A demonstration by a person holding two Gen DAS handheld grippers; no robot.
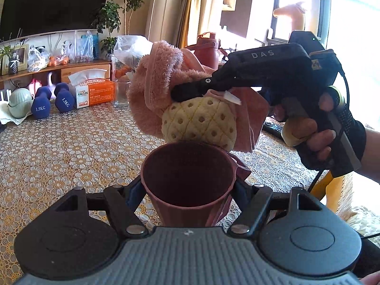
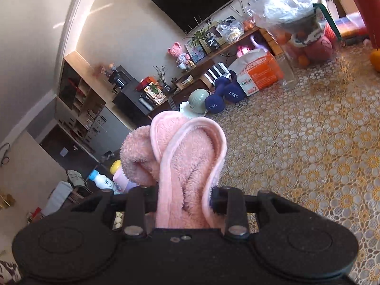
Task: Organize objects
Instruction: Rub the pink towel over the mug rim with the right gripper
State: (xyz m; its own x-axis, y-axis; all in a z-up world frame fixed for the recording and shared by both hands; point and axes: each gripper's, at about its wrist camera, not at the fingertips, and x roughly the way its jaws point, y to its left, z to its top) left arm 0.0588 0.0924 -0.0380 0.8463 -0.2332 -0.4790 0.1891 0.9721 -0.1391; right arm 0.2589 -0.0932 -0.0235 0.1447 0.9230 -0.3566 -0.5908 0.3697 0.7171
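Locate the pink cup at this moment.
In the left wrist view, the cup sits low and centre, clamped in the left gripper, directly below the plush toy held by the right gripper.

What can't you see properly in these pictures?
- Left wrist view: the bottom of the cup is hidden behind the left gripper.
- Right wrist view: the right gripper fingertips are buried in the pink fluffy cloth.
- Right wrist view: the plastic bag is blurred; its contents are unclear.
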